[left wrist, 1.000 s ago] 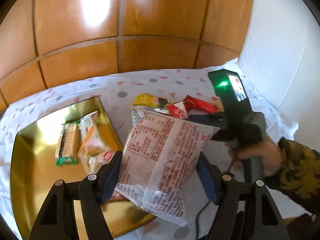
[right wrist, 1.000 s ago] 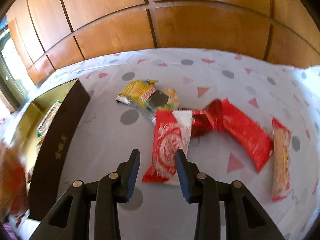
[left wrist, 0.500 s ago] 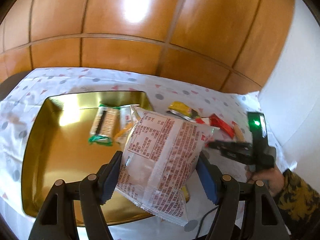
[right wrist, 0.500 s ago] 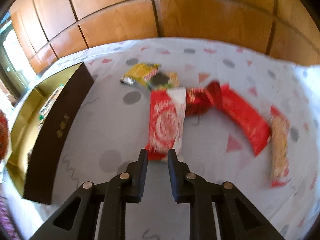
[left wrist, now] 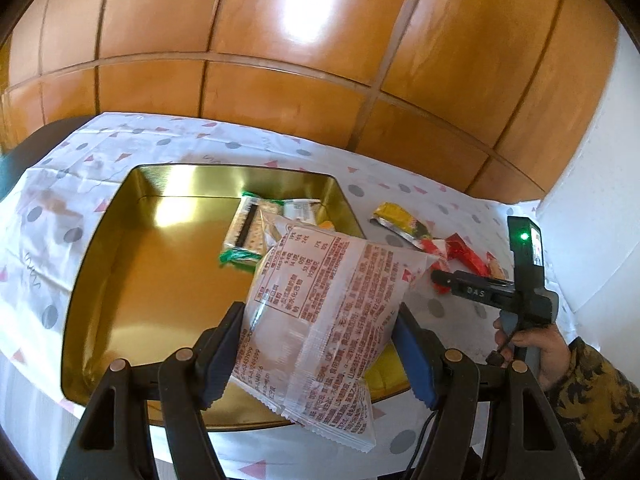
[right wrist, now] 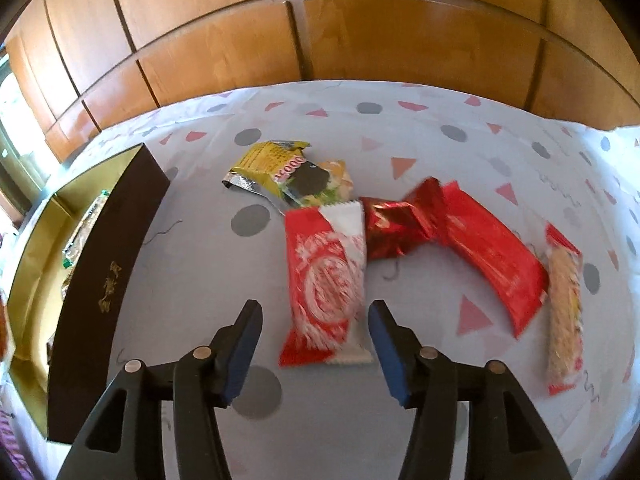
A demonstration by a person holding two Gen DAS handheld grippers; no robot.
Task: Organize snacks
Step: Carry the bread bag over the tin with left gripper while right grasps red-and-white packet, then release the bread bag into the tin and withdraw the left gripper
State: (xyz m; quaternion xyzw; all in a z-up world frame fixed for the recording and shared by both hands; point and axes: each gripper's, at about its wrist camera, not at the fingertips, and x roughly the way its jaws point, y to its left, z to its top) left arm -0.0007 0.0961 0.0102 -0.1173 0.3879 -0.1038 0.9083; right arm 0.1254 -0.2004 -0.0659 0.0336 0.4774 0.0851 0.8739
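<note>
My left gripper (left wrist: 320, 356) is shut on a clear snack packet with red print (left wrist: 320, 312), held above the right part of the gold tin (left wrist: 132, 280). The tin holds a green-edged cracker pack (left wrist: 248, 228) and other wrapped snacks. My right gripper (right wrist: 316, 344) is open over the table, its jaws either side of a red and white packet (right wrist: 326, 280). It also shows in the left wrist view (left wrist: 440, 276). Beyond lie a yellow packet (right wrist: 280, 168), a dark red foil packet (right wrist: 390, 226), a long red packet (right wrist: 488, 252) and a biscuit pack (right wrist: 564, 304).
The tin's dark outer wall (right wrist: 100, 272) stands left of the right gripper. A white cloth with grey dots and pink triangles (right wrist: 460, 152) covers the table. Wood panelling (left wrist: 280, 60) rises behind. A white wall (left wrist: 592, 200) is at the right.
My left gripper has carried the clear packet left and up, over the gold tin. My right gripper narrowed half a second ago, then opened wide around the red and white packet.
</note>
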